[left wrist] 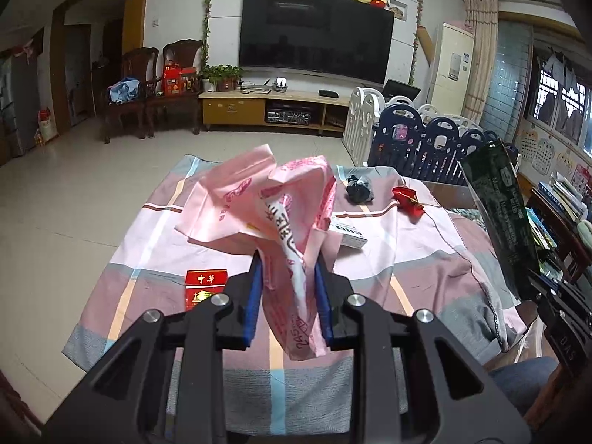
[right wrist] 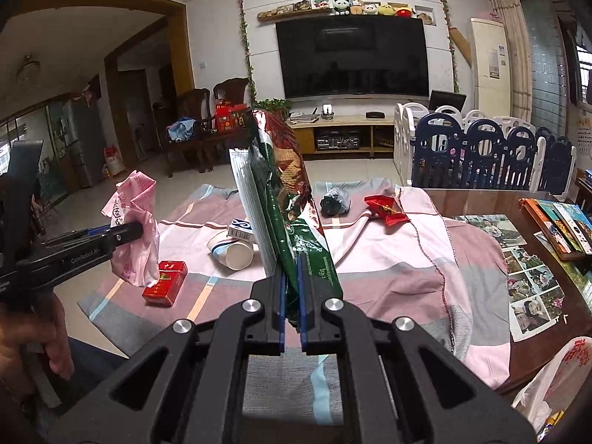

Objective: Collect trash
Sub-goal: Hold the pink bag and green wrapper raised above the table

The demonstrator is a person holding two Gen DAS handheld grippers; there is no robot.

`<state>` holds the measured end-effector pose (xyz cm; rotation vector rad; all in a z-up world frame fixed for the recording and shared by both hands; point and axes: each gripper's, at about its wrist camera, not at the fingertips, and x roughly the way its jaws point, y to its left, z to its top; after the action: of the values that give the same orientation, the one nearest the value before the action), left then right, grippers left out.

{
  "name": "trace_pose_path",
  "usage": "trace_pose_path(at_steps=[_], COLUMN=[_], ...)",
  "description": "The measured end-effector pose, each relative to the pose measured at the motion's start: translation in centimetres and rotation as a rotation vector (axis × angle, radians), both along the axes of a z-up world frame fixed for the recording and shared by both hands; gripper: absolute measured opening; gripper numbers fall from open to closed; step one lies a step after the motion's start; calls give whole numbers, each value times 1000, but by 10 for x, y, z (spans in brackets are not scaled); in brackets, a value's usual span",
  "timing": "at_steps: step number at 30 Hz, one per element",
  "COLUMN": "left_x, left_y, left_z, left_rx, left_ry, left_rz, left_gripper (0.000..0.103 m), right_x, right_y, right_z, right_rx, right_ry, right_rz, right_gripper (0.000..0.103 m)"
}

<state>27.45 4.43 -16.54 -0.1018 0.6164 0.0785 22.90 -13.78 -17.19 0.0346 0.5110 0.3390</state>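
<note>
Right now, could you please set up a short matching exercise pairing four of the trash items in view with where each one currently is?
Things:
1. pink plastic bag
2. green snack wrapper
3. red cigarette pack
4. paper cup

Places:
A. lying on its side on the checked cloth, beside a small white and blue box
B. clamped in the right hand-held gripper
C. lying flat on the cloth, near its front left edge
D. clamped in the left hand-held gripper

Pairs: 1-D, 2-B, 3-C, 4-A
</note>
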Motion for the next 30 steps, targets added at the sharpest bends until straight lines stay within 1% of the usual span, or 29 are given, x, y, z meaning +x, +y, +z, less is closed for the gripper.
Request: trace_pose_path(at_steps=[2, 30], left_x=[1, 2], left_y=[-2, 2], left_z=[0, -8], left_rx=[10, 19], left_ry=[0, 19], left_rz=[-2, 1], left_gripper=[27, 29], right_x=[1, 1], right_y=[-1, -3], right_z=[0, -5], right_rx=[2, 2], right_ry=[1, 10], right_rz=[-6, -11], right_gripper=[6, 6])
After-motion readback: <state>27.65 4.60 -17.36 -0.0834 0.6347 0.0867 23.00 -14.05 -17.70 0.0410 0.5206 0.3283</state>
